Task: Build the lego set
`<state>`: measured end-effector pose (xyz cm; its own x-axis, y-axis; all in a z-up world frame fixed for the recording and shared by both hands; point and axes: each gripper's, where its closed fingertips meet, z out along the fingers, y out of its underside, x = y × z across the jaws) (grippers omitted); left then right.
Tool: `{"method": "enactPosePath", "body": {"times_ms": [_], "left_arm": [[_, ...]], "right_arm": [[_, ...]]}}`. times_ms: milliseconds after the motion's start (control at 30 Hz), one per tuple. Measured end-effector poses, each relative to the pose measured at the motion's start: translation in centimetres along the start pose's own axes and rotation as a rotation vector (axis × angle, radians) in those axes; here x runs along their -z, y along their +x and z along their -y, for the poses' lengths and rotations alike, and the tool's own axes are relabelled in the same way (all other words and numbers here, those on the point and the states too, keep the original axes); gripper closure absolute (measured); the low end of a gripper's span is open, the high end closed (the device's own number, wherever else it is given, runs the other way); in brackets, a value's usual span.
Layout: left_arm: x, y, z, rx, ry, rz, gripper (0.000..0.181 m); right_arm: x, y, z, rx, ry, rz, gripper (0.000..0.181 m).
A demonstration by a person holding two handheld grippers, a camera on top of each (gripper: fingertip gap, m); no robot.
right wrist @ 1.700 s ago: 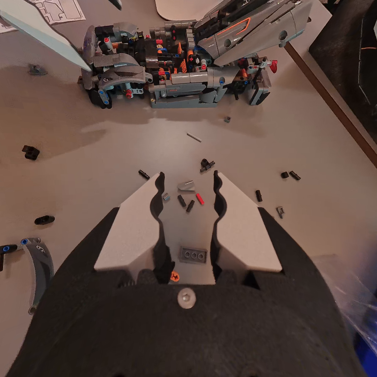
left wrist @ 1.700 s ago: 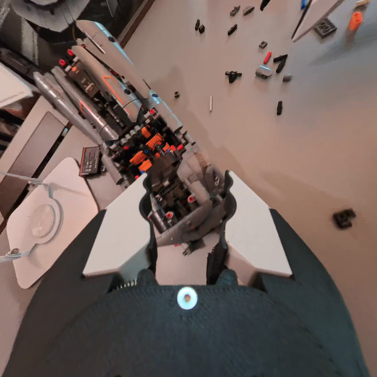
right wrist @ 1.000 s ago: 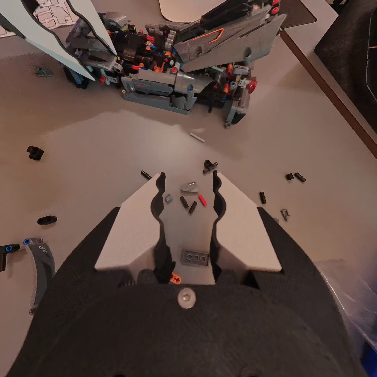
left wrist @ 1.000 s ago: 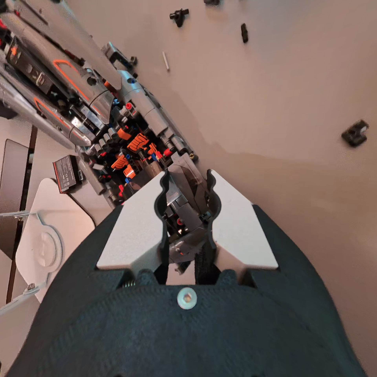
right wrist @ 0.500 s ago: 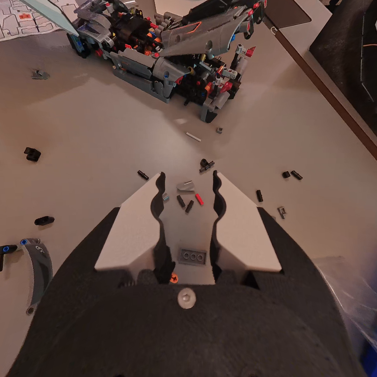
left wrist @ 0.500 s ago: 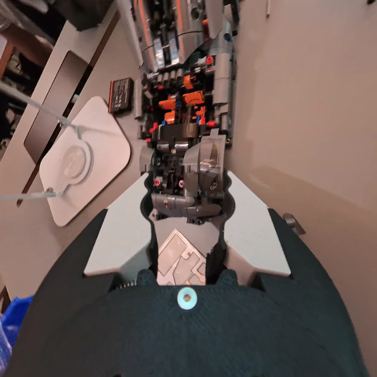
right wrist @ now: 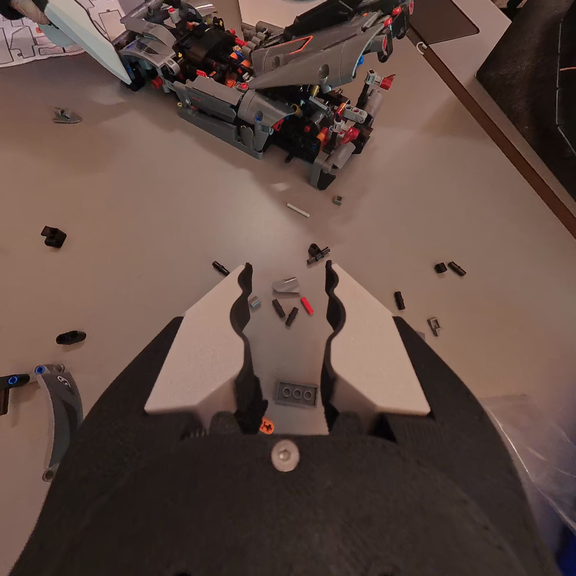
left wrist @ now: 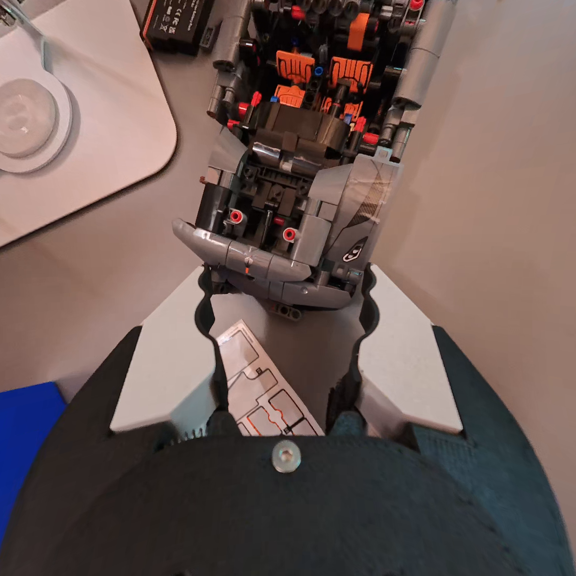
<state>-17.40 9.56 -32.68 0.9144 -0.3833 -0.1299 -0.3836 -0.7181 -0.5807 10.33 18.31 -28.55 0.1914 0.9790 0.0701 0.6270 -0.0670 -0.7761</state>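
Both claws are wide open: the left gripper (left wrist: pixel 285 274) frames the car model's (left wrist: pixel 290 199) nose, the right gripper (right wrist: pixel 286 268) hangs above loose pins (right wrist: pixel 285 311).

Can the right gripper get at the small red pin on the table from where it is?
Probably yes: the right gripper is open, and the red pin lies loose between its fingers, though black pins crowd it.
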Motion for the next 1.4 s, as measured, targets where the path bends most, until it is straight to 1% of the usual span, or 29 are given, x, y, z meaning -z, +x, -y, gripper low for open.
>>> {"method": "enactPosePath", "body": {"times_ms": [100, 367, 533, 733, 833, 933, 1000, 1100, 1233, 1400], "left_arm": [[-0.4, 0.0, 0.5, -0.01, -0.001, -0.003, 0.087], [-2.3, 0.4, 3.2, -0.057, -0.019, -0.03, 0.087], [-3.5, 0.2, 4.8, -0.089, -0.033, -0.047, 0.088], [-5.1, 0.4, 7.0, -0.12, -0.01, -0.082, 0.087], [-4.9, 0.5, 7.1, -0.114, -0.009, -0.092, 0.087], [-3.6, 0.3, 6.8, -0.077, 0.045, -0.091, 0.086], [-2.2, 0.5, 6.1, -0.072, 0.079, -0.084, 0.087], [-0.3, 1.5, 4.8, -0.079, 0.114, -0.081, 0.089], [1.7, 3.1, 2.7, -0.127, 0.114, -0.071, 0.096], [3.1, 4.6, 1.2, -0.129, 0.135, -0.08, 0.099]], "right_arm": [[0.0, 0.1, 0.0, -0.005, 0.002, 0.002, 0.135], [0.0, 0.1, 0.0, -0.001, -0.001, 0.0, 0.135], [0.4, 1.0, -0.1, -0.038, 0.008, -0.014, 0.135], [0.8, 1.9, -0.3, -0.071, 0.016, -0.032, 0.135], [1.0, 2.2, -0.4, -0.082, 0.018, -0.038, 0.135], [1.5, 2.1, -0.1, -0.077, 0.033, -0.024, 0.136], [1.9, 1.3, 0.3, -0.058, 0.043, 0.017, 0.137], [2.3, -1.8, 0.3, 0.015, 0.028, 0.171, 0.143], [1.8, -5.8, -1.3, 0.111, -0.078, 0.328, 0.148], [2.0, -10.7, -3.1, 0.195, -0.181, 0.544, 0.151]]}}
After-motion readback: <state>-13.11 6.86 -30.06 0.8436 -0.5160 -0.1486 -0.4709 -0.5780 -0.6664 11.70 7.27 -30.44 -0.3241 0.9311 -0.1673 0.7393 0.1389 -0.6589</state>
